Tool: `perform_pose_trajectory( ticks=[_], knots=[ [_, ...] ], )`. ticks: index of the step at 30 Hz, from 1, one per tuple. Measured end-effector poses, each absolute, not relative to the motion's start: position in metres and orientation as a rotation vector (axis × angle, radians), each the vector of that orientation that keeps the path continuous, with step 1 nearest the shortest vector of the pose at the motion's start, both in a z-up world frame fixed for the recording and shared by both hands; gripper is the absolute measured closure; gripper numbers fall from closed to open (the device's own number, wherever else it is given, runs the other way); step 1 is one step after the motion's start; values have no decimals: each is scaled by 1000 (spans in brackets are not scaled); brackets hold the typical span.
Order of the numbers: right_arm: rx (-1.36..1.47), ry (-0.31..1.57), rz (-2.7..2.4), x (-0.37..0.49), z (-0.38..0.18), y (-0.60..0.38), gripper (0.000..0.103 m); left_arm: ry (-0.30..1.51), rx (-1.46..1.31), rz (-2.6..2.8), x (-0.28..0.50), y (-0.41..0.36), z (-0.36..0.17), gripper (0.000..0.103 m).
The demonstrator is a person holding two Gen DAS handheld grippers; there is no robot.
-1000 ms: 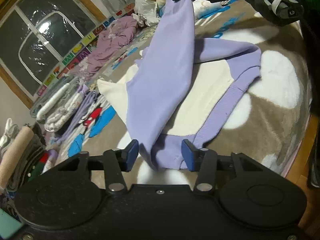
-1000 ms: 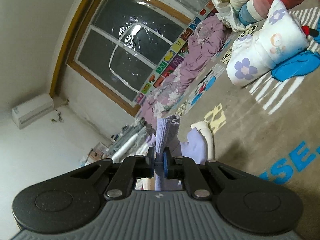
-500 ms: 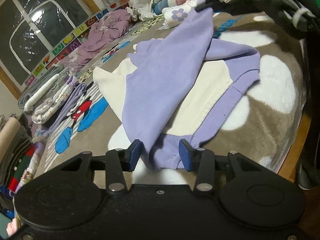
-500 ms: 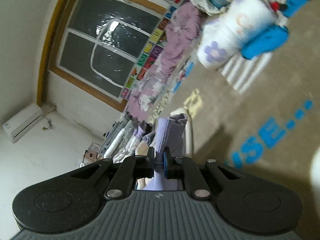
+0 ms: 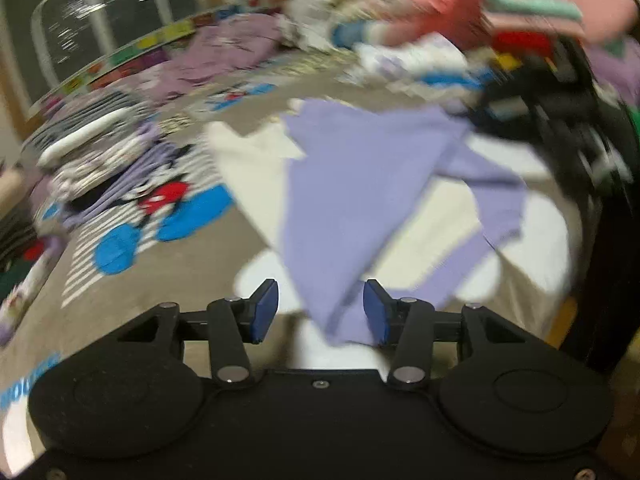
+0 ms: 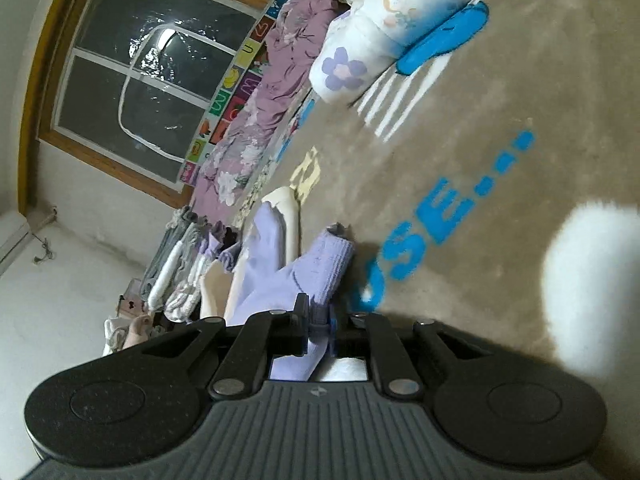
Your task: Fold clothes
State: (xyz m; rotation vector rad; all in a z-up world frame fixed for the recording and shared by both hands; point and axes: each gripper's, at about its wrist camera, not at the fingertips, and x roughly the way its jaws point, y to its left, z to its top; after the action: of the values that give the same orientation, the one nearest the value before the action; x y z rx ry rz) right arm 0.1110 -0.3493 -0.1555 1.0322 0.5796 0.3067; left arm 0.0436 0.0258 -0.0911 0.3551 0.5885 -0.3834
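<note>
Folding looks about halfway done, judged from how the cloth lies: a lilac and cream sweatshirt (image 5: 352, 200) rests spread on the brown printed blanket (image 5: 192, 276), toward its near right edge, with 1 lilac sleeve drawn across the cream body and the rest not yet folded into a compact stack. The left gripper (image 5: 320, 312) has just been opening; its blue pads stand apart on either side of the sleeve's lower end, which hangs between them with no pad pressing on it, so the cloth is released there. The right gripper (image 6: 319, 322) is clenched on the ribbed lilac cuff (image 6: 328, 264), low over the blanket. Other clothes lie piled along the blanket's far edge.
</note>
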Motion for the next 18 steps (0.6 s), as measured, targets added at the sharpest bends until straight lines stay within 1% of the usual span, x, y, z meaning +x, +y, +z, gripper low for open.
perform_pose_trajectory(
  ticks=[3, 5, 6, 8, 9, 10, 13, 14, 16, 18],
  knots=[
    [1031, 578, 311, 112, -156, -350, 89, 554, 204, -280, 57, 45, -83, 57],
    [1036, 574, 317, 114, -156, -351, 89, 538, 169, -237, 65, 43, -83, 62],
    [1038, 572, 320, 114, -156, -351, 89, 530, 154, -220, 69, 41, -83, 68],
    [1042, 567, 324, 115, -156, -352, 89, 511, 148, -241, 72, 34, -84, 72],
    [1041, 567, 326, 115, -156, -352, 89, 503, 142, -256, 73, 30, -84, 77],
    [1042, 566, 328, 116, -156, -352, 89, 502, 138, -277, 75, 25, -87, 78],
    [1042, 564, 333, 116, -157, -352, 89, 550, 166, -330, 82, 16, -100, 81],
    [1040, 564, 336, 116, -157, -352, 89, 612, 198, -330, 88, 12, -109, 81],
    [1037, 563, 344, 117, -157, -353, 89, 654, 247, -330, 91, 8, -118, 81],
    [1034, 561, 354, 117, -157, -353, 89, 630, 218, -343, 89, 11, -104, 80]
  ],
)
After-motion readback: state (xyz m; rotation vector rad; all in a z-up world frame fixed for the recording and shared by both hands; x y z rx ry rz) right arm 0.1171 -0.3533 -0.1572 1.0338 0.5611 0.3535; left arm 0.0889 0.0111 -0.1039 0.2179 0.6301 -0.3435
